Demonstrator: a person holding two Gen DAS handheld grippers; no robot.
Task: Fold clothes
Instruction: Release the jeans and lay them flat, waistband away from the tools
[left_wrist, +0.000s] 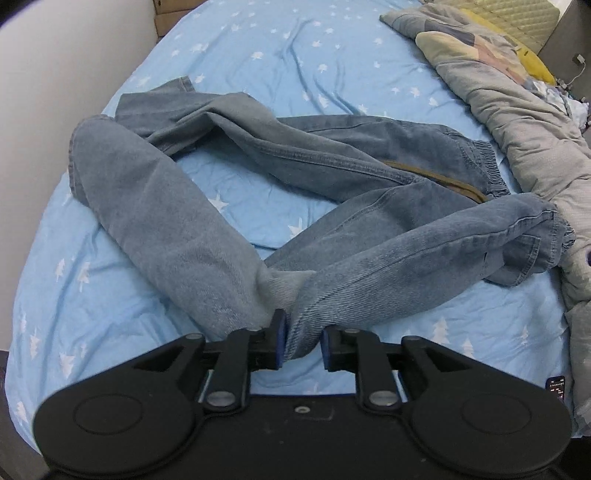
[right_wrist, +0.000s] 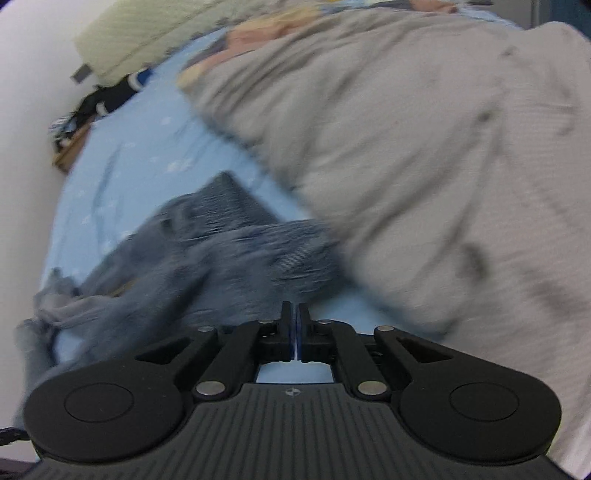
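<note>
The jeans lie sprawled and twisted across the bed, legs splayed apart, one doubled back over itself, so by my judgement the folding has barely begun; straightening the legs and every fold remain. The left tongs stand part-way apart with a bunched ridge of denim between them, touching the left pad, though a gap shows at the other, so the grip looks loose. The right tongs are pressed together on nothing, hovering near the denim beside a grey quilt. Only the left view shows the whole garment clearly; the right is motion-blurred, yet reveals dark clutter by the wall.
</note>
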